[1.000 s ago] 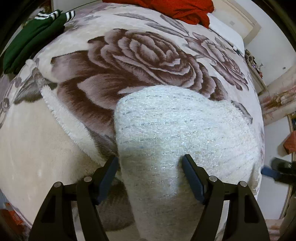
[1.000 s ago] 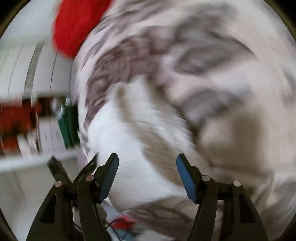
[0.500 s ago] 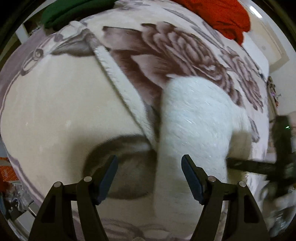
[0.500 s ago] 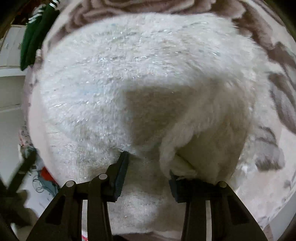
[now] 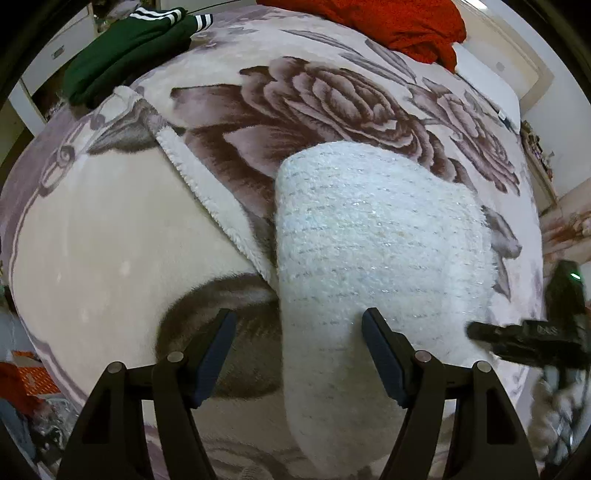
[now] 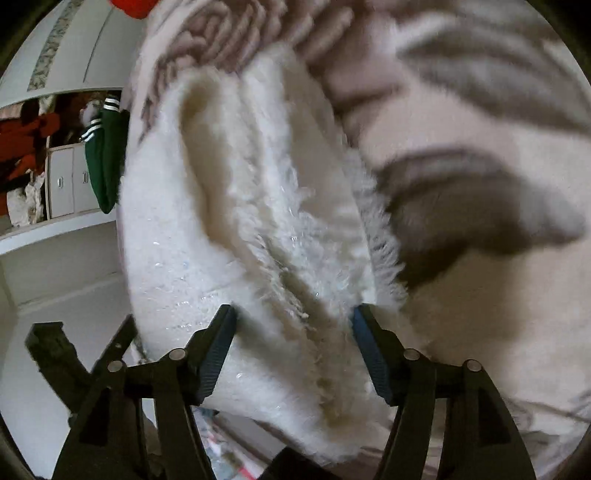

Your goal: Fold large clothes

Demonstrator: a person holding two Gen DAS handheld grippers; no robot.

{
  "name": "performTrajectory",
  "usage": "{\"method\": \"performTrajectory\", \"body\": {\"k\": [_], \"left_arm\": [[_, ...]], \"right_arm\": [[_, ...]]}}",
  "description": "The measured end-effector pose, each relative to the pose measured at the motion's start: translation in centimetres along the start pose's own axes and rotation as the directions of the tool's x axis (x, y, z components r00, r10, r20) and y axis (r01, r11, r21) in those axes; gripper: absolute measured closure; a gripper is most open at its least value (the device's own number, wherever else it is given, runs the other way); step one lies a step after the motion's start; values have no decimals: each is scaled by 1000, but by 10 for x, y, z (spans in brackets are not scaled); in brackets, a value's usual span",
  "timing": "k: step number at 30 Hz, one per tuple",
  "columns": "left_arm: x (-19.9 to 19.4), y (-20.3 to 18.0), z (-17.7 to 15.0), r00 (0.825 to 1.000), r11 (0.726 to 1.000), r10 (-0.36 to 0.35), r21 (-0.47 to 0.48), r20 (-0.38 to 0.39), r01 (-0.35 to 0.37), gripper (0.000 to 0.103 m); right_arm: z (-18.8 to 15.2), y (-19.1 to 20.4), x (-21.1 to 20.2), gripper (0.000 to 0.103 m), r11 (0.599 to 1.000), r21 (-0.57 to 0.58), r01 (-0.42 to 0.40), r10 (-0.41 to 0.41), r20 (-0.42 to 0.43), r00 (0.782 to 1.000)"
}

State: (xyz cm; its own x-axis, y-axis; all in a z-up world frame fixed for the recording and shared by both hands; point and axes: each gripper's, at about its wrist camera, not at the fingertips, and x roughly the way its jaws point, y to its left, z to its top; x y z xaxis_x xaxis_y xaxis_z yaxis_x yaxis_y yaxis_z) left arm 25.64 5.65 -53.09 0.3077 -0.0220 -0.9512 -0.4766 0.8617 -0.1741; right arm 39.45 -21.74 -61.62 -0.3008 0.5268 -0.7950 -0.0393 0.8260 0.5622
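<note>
A white fuzzy sweater [image 5: 376, 240] lies folded on a floral blanket [image 5: 332, 99] on the bed. My left gripper [image 5: 299, 347] hovers open over the sweater's near left edge. That edge runs between its fingers, and the pads do not press it. At the right rim of the left wrist view, my right gripper [image 5: 528, 339] reaches the sweater's right side. In the right wrist view, a bunched edge of the sweater [image 6: 258, 229] fills the gap of my right gripper [image 6: 291, 332]. Its jaws are closing, and both pads touch the fabric.
A folded green garment with white stripes [image 5: 125, 48] lies at the bed's far left corner, and a red garment [image 5: 388, 22] lies at the far end. The blanket's turned-back fleece edge [image 5: 207, 188] runs left of the sweater. White cabinets [image 6: 66, 181] and floor lie beyond the bed's edge.
My right gripper came down from open and empty onto the sweater's edge and narrowed around it. My left gripper slid from over the sweater's middle to its left edge, still open.
</note>
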Motion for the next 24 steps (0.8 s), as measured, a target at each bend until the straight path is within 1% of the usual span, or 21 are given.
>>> {"method": "performTrajectory", "body": {"k": [1, 2, 4, 5, 6, 7, 8, 9, 10, 11, 12, 13, 14, 15, 16, 17, 19, 20, 22, 23, 24], "left_arm": [[1, -1, 2, 1000, 1000, 3, 4, 1, -3, 34], [2, -2, 3, 1000, 1000, 4, 4, 0, -4, 34], [7, -5, 6, 1000, 1000, -8, 9, -13, 9, 34], [12, -8, 7, 1000, 1000, -15, 15, -21, 15, 34], [16, -11, 8, 1000, 1000, -14, 21, -26, 14, 33], [18, -13, 9, 1000, 1000, 2, 26, -24, -2, 33], [20, -13, 11, 1000, 999, 22, 34, -9, -21, 33], [20, -13, 14, 1000, 999, 27, 43, -4, -27, 33], [20, -12, 18, 1000, 999, 24, 48, -1, -24, 33], [21, -10, 19, 1000, 998, 24, 51, 1, -24, 33], [22, -9, 20, 1000, 998, 24, 54, -1, -24, 33], [22, -8, 22, 1000, 998, 23, 58, -1, -23, 33], [23, -8, 22, 1000, 998, 23, 62, 1, -23, 33], [23, -8, 22, 1000, 998, 24, 65, 3, -24, 33], [23, -9, 22, 1000, 997, 28, 69, 3, -28, 33], [23, -10, 23, 999, 997, 31, 71, 5, -32, 33], [23, -12, 24, 999, 996, 40, 77, 6, -40, 33], [24, -12, 25, 999, 996, 42, 80, 6, -43, 33], [25, -13, 27, 999, 995, 46, 85, 4, -46, 33], [25, -14, 28, 999, 995, 48, 88, 4, -48, 33], [25, -14, 29, 999, 994, 54, 89, 3, -55, 33]], "right_arm": [[-6, -2, -5, 81, 1000, 17, -4, 4, 31, 1000], [-15, -2, -13, 85, 1000, 27, -15, 13, 61, 998], [-42, -7, -47, 87, 997, 61, -50, 41, 147, 988], [-53, -12, -55, 88, 994, 93, -62, 46, 167, 985], [-64, -22, -59, 88, 992, 118, -37, 18, 157, 987], [-72, -36, -53, 98, 989, 137, 59, -74, 109, 991], [-76, -44, -41, 98, 979, 145, 141, -151, 63, 986], [-76, -61, -30, 98, 972, 158, 175, -177, -4, 984], [-74, -71, -24, 98, 970, 178, 166, -159, -56, 986], [-71, -77, -25, 98, 967, 199, 161, -147, -82, 986], [-65, -78, -37, 98, 965, 213, 149, -140, -57, 988], [-59, -75, -54, 95, 971, 207, 119, -122, 0, 993], [-50, -67, -76, 85, 983, 172, 60, -74, 77, 994], [-42, -58, -89, 75, 990, 143, 15, -33, 119, 992], [-31, -45, -106, 50, 994, 101, -47, 30, 165, 986], [-22, -36, -112, 37, 994, 63, -88, 74, 188, 979], [3, -13, -110, 37, 991, -36, -132, 137, 195, 971], [20, 1, -98, 37, 991, -65, -119, 129, 175, 976], [46, 8, -69, 37, 994, -59, -92, 99, 128, 987], [56, 16, -51, 53, 997, -49, -62, 67, 97, 993], [63, 27, -36, 75, 999, -33, -35, 38, 80, 996]]}}
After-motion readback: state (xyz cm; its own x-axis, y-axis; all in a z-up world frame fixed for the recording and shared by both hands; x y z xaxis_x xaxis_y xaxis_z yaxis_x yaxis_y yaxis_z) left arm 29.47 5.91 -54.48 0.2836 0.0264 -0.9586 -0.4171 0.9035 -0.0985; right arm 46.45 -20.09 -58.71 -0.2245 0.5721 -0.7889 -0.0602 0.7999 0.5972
